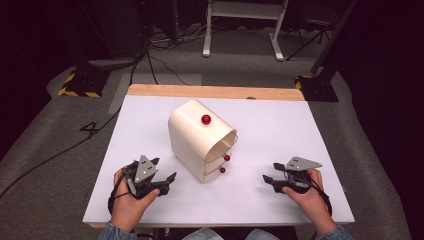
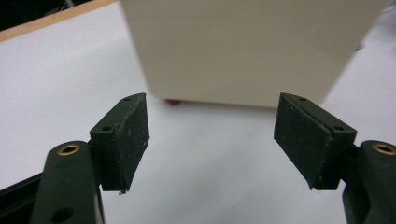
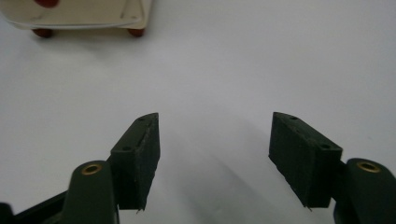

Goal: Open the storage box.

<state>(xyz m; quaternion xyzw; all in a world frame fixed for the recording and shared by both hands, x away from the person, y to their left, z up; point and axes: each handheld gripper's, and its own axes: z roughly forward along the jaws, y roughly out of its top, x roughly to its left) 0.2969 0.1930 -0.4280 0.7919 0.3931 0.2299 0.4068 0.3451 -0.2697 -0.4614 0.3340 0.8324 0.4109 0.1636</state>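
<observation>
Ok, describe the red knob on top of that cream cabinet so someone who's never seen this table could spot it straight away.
Start at the white table and find the cream cabinet with a rounded top standing in its middle, between the two grippers. The top knob is a small red ball sitting on the curved upper surface. Unlike the two smaller drawer knobs low on the front, it sits alone, higher and looks bigger.

Only one legible mark: a dark "4" (image 1: 89, 128) on the grey floor covering, at nine o'clock from the white table (image 1: 300, 130).
</observation>
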